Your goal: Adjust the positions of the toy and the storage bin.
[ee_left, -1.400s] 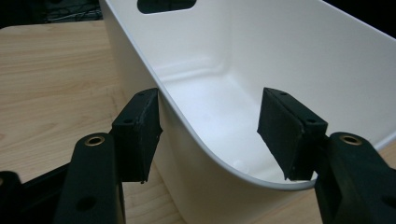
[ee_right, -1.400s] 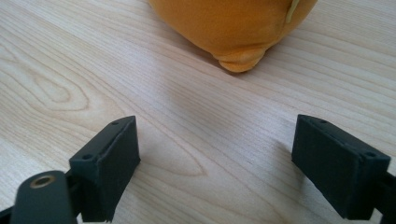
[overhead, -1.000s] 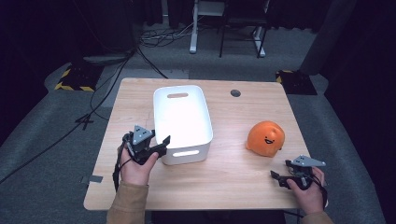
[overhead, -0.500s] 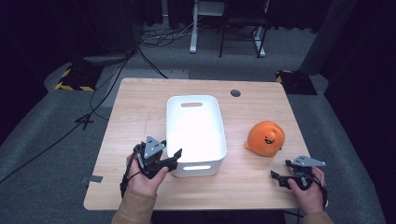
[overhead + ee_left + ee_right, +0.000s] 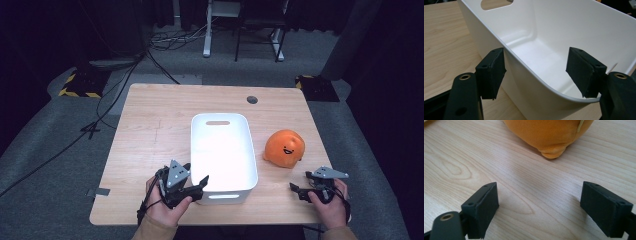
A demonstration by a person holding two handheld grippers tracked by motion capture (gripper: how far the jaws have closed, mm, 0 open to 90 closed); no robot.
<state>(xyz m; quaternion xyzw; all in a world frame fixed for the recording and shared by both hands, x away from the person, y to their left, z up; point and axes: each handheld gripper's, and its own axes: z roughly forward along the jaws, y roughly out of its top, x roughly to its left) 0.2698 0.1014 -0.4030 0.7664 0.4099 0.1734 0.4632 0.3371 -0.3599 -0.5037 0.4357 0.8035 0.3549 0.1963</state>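
A white plastic bin (image 5: 222, 150) with handle slots stands in the middle of the wooden table (image 5: 155, 130). My left gripper (image 5: 199, 189) is at the bin's near left corner. In the left gripper view the left gripper (image 5: 537, 72) is open and straddles the bin (image 5: 564, 27) wall, with one pad outside and one inside. An orange plush toy (image 5: 284, 147) with a smiling face lies right of the bin. My right gripper (image 5: 299, 182) rests near the front right edge. The right gripper (image 5: 544, 205) is open over bare wood, a little short of the toy (image 5: 549, 132).
A round cable hole (image 5: 252, 99) sits near the table's far edge. Beyond the table are floor cables (image 5: 165, 42), desk legs (image 5: 206, 30) and black-yellow floor markers (image 5: 77, 85). Bare wood lies left of the bin.
The bin has slid right and toward the front edge, with my left gripper moving along at its near corner. The right gripper and the orange toy stayed put.
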